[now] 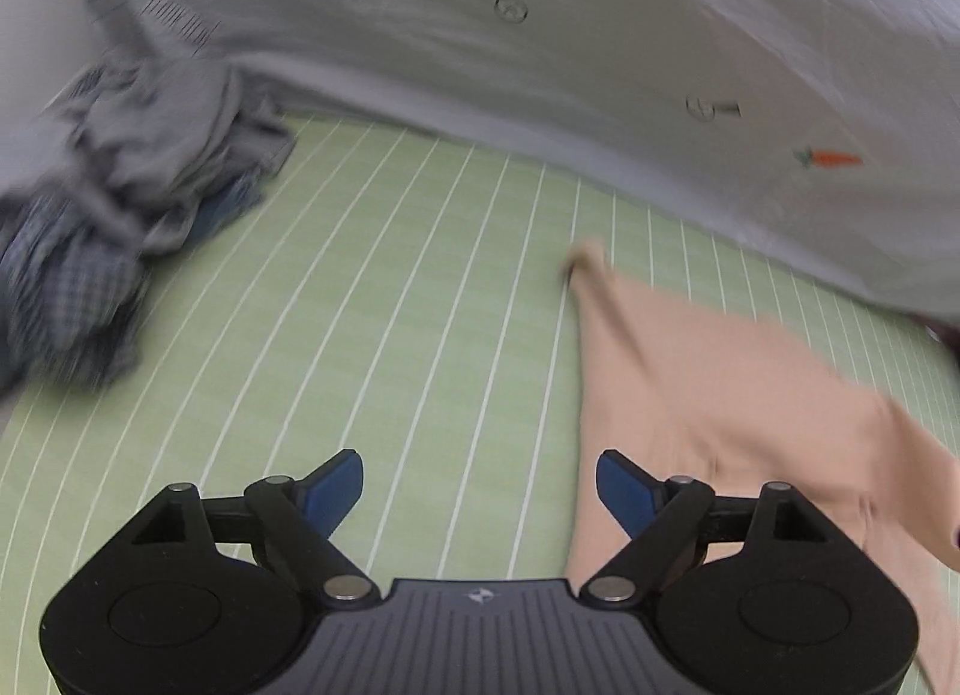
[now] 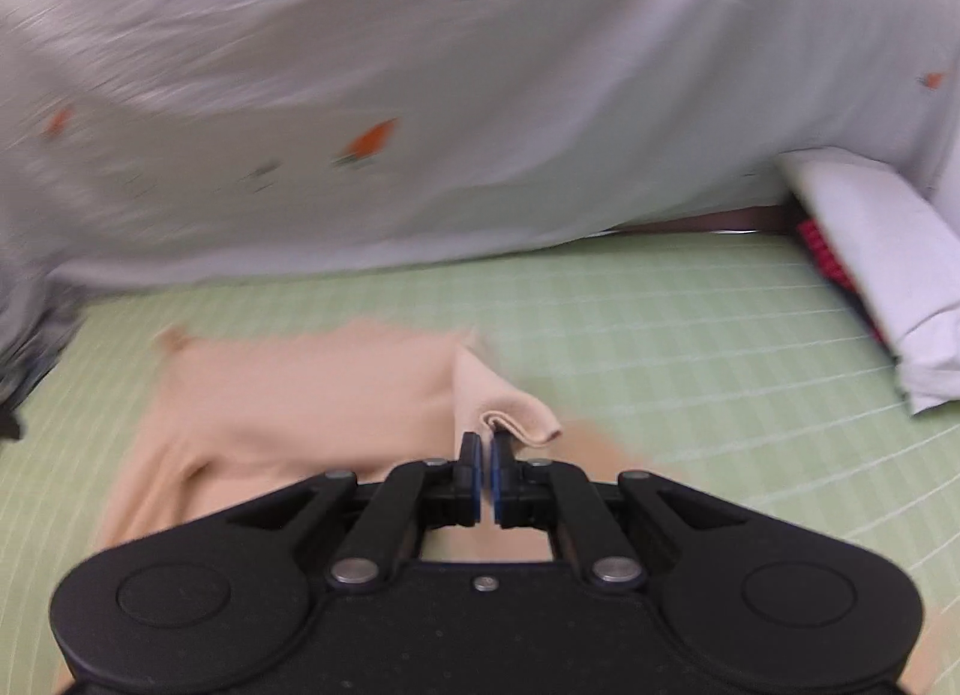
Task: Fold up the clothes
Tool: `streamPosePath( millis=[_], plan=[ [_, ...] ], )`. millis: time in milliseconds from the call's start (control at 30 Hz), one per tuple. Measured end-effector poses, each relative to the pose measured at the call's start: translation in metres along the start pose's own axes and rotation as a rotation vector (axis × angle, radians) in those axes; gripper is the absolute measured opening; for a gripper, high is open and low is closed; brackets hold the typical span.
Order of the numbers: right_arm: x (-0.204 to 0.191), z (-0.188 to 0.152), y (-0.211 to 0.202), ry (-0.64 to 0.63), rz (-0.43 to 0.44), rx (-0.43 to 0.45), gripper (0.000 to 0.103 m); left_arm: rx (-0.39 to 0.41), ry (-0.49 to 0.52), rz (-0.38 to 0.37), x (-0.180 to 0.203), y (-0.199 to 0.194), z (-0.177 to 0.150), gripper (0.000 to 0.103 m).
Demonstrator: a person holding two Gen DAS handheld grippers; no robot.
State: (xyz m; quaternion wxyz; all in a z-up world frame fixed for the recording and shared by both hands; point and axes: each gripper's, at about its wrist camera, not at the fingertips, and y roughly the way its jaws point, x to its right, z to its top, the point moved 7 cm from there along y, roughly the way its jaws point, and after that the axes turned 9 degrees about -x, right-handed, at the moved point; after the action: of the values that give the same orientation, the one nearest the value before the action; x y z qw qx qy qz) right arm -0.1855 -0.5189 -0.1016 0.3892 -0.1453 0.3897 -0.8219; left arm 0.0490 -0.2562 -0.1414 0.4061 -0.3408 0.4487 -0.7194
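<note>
- Both views are showing motion blur; the pile of clothes [image 1: 114, 197] at the far left of the left wrist view is smearing so that only grey cloth and a blue checked fabric can be made out.
- The peach garment [image 1: 738, 395] is running off the right and lower edge of the left wrist view, and in the right wrist view its near part is lying hidden under the gripper body.
- The left gripper [image 1: 480, 494] is hanging above the sheet with its jaws spread wide and nothing between them; its right blue pad [image 1: 624, 491] is sitting over the garment's left edge, though contact cannot be told.
- The right gripper [image 2: 481, 470] is showing its jaws nearly closed, with only a thin slit between the blue pads [image 2: 471, 476]; a folded corner of the peach garment [image 2: 300, 389] is lying just beyond the tips, and whether cloth is pinched cannot be told.
- A wide stretch of the green sheet [image 1: 390, 287] is lying bare between the pile and the garment.
- A pale quilt [image 2: 420, 65] with small carrot prints is bordering the far side of the sheet.
- A folded white cloth [image 2: 876, 257] is lying at the right edge, well apart from the garment, with something red half hidden under it.
- The sheet is showing thin white lines in a grid; the garment is looking soft, plain and matte.
</note>
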Motion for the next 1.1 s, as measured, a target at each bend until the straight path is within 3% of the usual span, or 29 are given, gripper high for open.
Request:
streamPosePath(
  millis=[67, 233, 300, 333, 367, 433, 500, 533, 733, 933, 1100],
  plan=[
    [-0.025, -0.022, -0.007, -0.064, 0.034, -0.022, 0.004, -0.026, 0.008, 0.003, -0.005, -0.001, -0.026, 0.085],
    [-0.027, -0.053, -0.015, -0.046, 0.049, -0.058, 0.004, -0.082, 0.031, 0.010, 0.001, -0.005, -0.083, 0.085],
    [-0.028, -0.065, -0.019, -0.038, 0.055, -0.072, 0.009, -0.099, 0.042, 0.007, 0.008, -0.006, -0.098, 0.085],
    [-0.028, -0.071, -0.020, -0.034, 0.058, -0.079, 0.028, -0.101, 0.048, 0.007, 0.012, -0.007, -0.103, 0.085],
    [-0.029, -0.078, -0.022, -0.031, 0.061, -0.086, 0.058, -0.102, 0.052, 0.007, 0.015, -0.008, -0.107, 0.085],
    [-0.030, -0.090, -0.025, -0.023, 0.067, -0.100, 0.081, -0.101, 0.061, 0.005, 0.023, -0.009, -0.115, 0.086],
    [-0.030, -0.103, -0.029, -0.016, 0.073, -0.114, 0.089, -0.098, 0.070, 0.007, 0.030, -0.009, -0.121, 0.090],
    [-0.031, -0.109, -0.031, -0.012, 0.076, -0.121, 0.103, -0.097, 0.073, 0.010, 0.035, -0.008, -0.124, 0.091],
    [0.020, -0.137, -0.026, 0.075, -0.012, -0.195, 0.103, -0.096, 0.109, 0.015, 0.075, 0.001, -0.139, 0.092],
    [0.078, -0.163, -0.020, 0.172, -0.114, -0.274, 0.103, -0.099, 0.189, -0.027, 0.125, 0.013, -0.153, 0.092],
    [0.096, -0.173, -0.016, 0.184, -0.130, -0.317, 0.103, -0.123, 0.235, -0.050, 0.156, 0.026, -0.161, 0.090]
  ],
)
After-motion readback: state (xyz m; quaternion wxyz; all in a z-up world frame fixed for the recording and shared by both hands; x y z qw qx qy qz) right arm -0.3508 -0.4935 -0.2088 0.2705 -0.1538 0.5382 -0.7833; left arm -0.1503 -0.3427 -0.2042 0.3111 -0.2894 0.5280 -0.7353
